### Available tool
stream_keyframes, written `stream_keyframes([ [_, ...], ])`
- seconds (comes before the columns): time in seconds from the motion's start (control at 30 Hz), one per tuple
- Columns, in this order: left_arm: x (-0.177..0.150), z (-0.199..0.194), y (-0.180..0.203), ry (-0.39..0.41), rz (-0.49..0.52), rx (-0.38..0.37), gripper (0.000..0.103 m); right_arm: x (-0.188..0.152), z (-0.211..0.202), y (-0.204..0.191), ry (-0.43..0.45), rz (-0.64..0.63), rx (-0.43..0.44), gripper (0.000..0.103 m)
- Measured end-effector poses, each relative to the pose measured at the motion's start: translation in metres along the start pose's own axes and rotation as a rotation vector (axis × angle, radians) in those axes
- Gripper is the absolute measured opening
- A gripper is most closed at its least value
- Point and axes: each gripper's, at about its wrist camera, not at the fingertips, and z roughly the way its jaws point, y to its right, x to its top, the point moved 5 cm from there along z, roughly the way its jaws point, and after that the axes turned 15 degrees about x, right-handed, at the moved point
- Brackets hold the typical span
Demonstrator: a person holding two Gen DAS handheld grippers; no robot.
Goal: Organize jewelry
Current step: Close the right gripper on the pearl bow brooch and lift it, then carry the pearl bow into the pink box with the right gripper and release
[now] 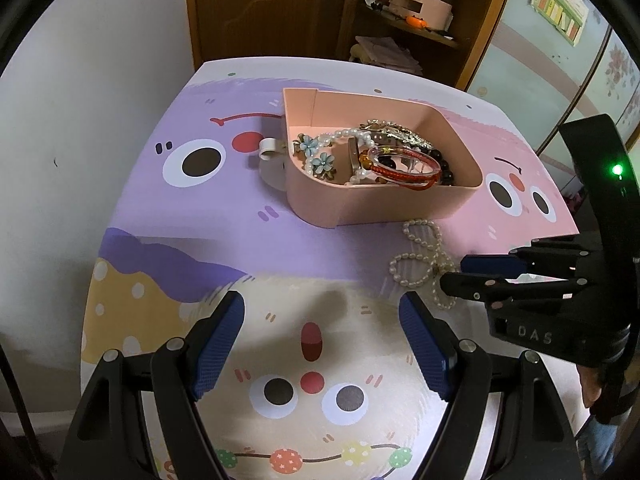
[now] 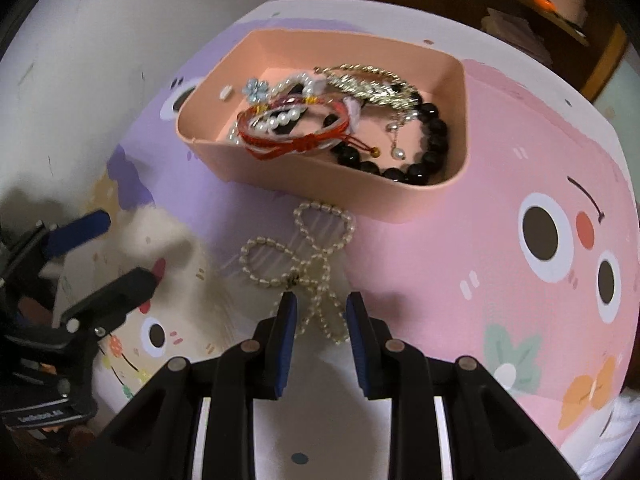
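Right wrist view puts the pearl necklace (image 2: pixel 304 264) at centre frame, lying in loose loops on the cartoon-printed surface (image 2: pixel 460 272), just below the pink tray (image 2: pixel 320 184) and outside it. The right hand-held gripper (image 2: pixel 322 312) hangs over the strand's lower tails with its jaws spread, one pad on either side, nothing pinched. The strand looks light, limp and slippery; it will likely sag and slide, so the knotted crossing where the loops meet seems the safest place to pinch, gently, since the thread may be fragile. The tray, upper centre, already holds a red bangle (image 2: pixel 292 128), black beads (image 2: pixel 424 148), gold pieces and flower charms.

Left wrist view shows the left hand-held gripper (image 1: pixel 322 336) at lower centre, spread wide over bare surface, well apart from the necklace. Motion blur smears the right view's left edge, and the tray's near wall hides part of its contents.
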Motion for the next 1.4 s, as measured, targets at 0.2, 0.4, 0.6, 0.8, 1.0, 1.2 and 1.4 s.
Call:
stream_keyframes([
  [0.2, 0.004, 0.002, 0.001, -0.002, -0.004, -0.007, 0.078, -0.001, 0.010, -0.010, -0.092, -0.127, -0.059, 0.026],
  [0.4, 0.007, -0.002, 0.000, 0.002, -0.013, -0.013, 0.078, 0.006, 0.014, -0.010, -0.126, -0.149, -0.075, 0.009],
  [0.6, 0.008, -0.004, -0.003, 0.000, -0.023, -0.007, 0.078, 0.009, 0.009, -0.005, -0.105, -0.143, -0.070, 0.007],
  [0.8, 0.011, -0.010, -0.004, 0.012, -0.026, -0.007, 0.078, 0.018, -0.013, 0.004, -0.039, -0.081, -0.014, 0.004],
  [1.0, 0.013, -0.020, -0.001, 0.027, -0.016, -0.005, 0.078, 0.023, -0.040, 0.006, 0.037, -0.033, 0.044, 0.004],
  [1.2, 0.024, -0.040, -0.001, 0.064, -0.004, 0.004, 0.078, 0.026, -0.078, -0.008, 0.127, -0.016, 0.090, 0.004],
  [1.4, 0.046, -0.065, -0.007, 0.118, 0.009, 0.028, 0.078, 0.037, -0.133, -0.028, 0.225, -0.033, 0.114, 0.004],
])
